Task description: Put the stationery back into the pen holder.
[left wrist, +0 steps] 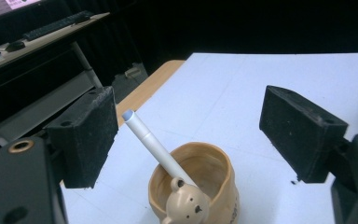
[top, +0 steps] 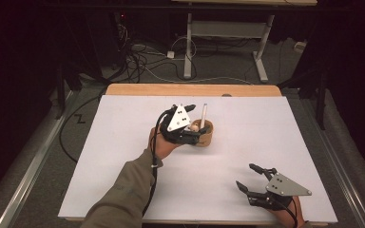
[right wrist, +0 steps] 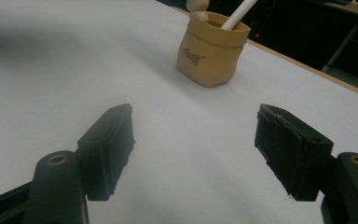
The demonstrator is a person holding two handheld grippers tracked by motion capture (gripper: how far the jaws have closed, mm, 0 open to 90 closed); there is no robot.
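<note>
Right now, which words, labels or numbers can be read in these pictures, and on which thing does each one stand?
Dark print on the side of the tan cup: too blurred to read.
Dark print low on the cup in the left gripper view: cut off, unreadable.
The white pen in the cup: no text seen.
The white table sheet: no text.

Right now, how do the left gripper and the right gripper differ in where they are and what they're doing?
The left gripper hovers at the tan bear cup holding a white pen; the right gripper sits near the table's front edge, away from the cup. The left's jaws flank the pen; the right's have only bare table between them. Both are open.
</note>
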